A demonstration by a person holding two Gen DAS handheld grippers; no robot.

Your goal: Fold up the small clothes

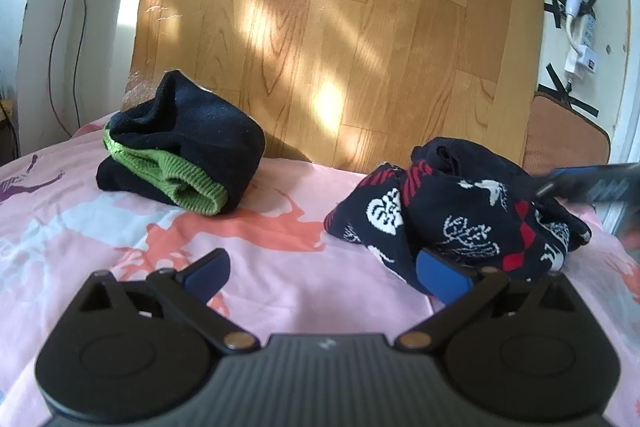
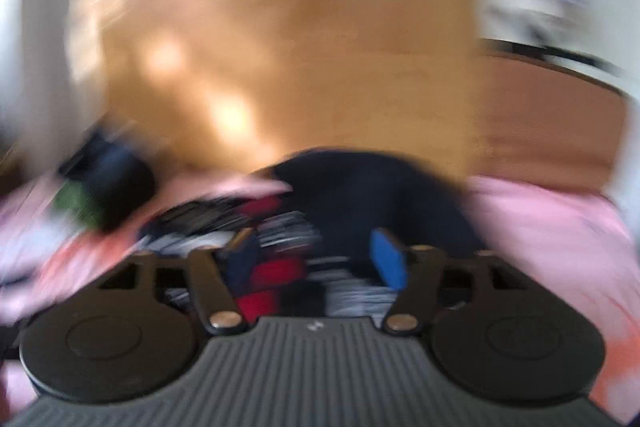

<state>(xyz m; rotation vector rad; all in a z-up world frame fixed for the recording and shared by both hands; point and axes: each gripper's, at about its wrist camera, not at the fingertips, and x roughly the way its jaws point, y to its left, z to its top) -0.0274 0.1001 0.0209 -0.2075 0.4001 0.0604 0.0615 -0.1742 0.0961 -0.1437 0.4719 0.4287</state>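
No words, brand names or numbers can be read anywhere I look. My left gripper body (image 1: pixel 326 347) carries only a tiny pale mark at its centre, too small to make out. The white adapter (image 1: pixel 582 61) plugged in on the wall has a small red-and-white label, also illegible. My right camera's view is too blurred for any lettering.
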